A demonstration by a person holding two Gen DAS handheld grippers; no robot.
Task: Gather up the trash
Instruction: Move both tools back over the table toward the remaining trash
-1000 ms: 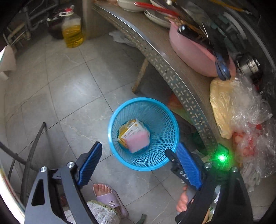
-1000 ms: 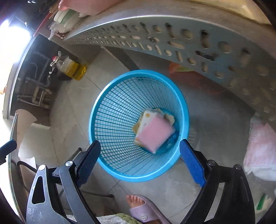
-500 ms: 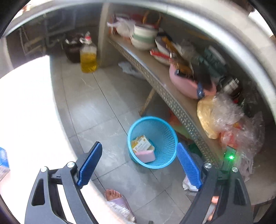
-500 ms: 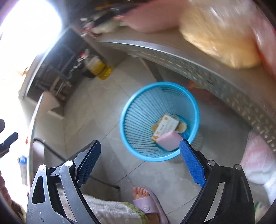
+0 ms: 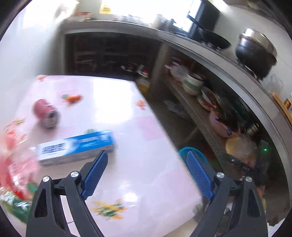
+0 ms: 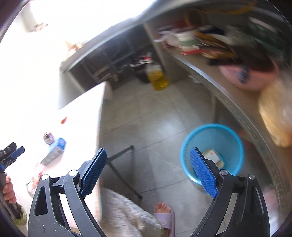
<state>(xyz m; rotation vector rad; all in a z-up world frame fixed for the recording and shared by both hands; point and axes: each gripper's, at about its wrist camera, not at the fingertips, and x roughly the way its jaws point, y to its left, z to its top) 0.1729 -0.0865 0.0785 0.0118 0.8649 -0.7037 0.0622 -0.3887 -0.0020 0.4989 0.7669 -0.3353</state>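
The toothpaste box [image 5: 76, 146] lies flat on the pink counter [image 5: 146, 149], a red can [image 5: 45, 115] on its side beyond it and crumpled wrappers [image 5: 16, 164] to its left. Right of the counter, on the floor [image 6: 146, 116] under the shelf [image 6: 242, 111], stands the blue basket [image 6: 212, 151] with a carton inside. The left tool [image 5: 147, 162] hovers spread and empty just short of the box; the right tool [image 6: 147, 160], also spread and empty, hangs over the floor between counter and basket.

Grey tiled floor [image 6: 151, 116]; a long grey kitchen worktop [image 5: 209, 49] over a cluttered perforated metal shelf [image 5: 199, 116]; glaring daylight from a window [image 5: 146, 9]; pale walls [image 5: 27, 51], much blurred.
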